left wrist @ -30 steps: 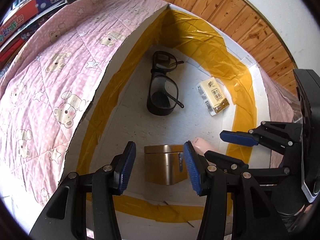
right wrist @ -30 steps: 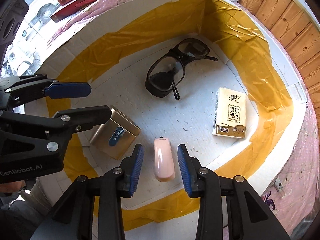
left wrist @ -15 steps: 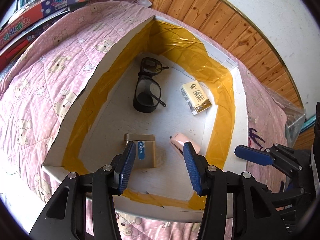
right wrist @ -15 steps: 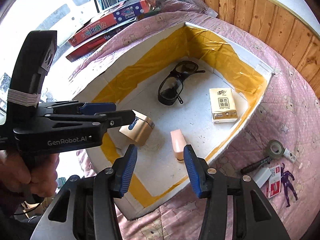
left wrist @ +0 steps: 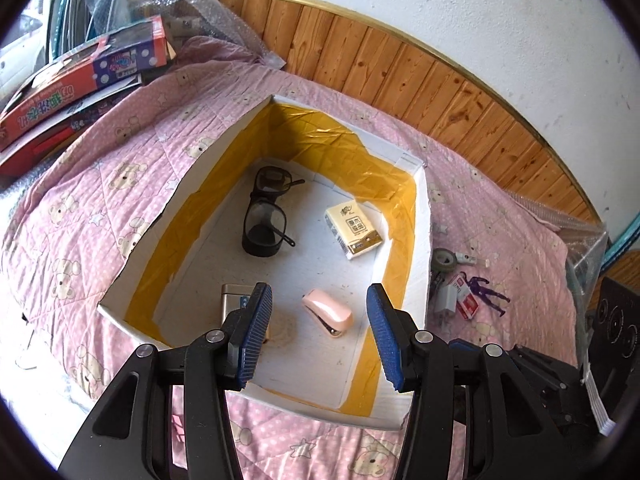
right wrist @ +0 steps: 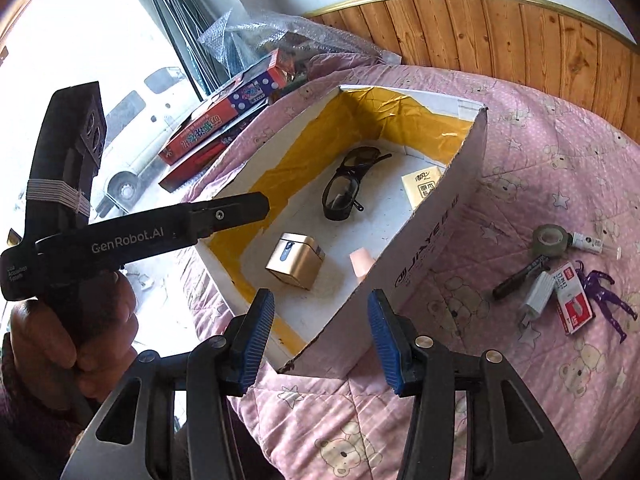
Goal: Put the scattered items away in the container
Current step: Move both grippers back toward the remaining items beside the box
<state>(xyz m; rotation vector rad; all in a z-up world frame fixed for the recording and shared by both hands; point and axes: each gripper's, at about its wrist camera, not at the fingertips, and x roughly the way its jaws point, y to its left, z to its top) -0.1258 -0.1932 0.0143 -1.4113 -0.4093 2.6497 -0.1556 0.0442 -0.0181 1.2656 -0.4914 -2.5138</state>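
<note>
While both grippers hung above the near end of the cardboard box (left wrist: 424,216), neither held anything. The left gripper (left wrist: 318,332) stood with its blue pads apart and empty, over the box's near wall. The right gripper (right wrist: 320,334) was likewise parted; its jaws had just been opening, with nothing between them, and it hovered over the box's near corner.

Inside the box, on its white floor ringed with yellow tape, lay four items. Dark safety glasses (left wrist: 266,212) lay toward the far end of the box. A tissue pack (left wrist: 353,230) rested near the box's right wall, apart from the glasses. A pink stapler (left wrist: 328,312) lay toward the near end of the box, and a gold tin (right wrist: 295,261) sat by the near left corner of the box, partly hidden behind the left gripper's pad in the left wrist view.

Outside the box, just beyond its right wall on the pink bear-print quilt (right wrist: 540,152), more items lay clustered: a tape roll (right wrist: 551,240), a black marker (right wrist: 520,278), a white charger (right wrist: 538,294), a red-and-white staples box (right wrist: 573,304) and a purple figurine (right wrist: 608,296). The person's hand (right wrist: 80,332) gripped the left gripper's handle, left of the box.
</note>
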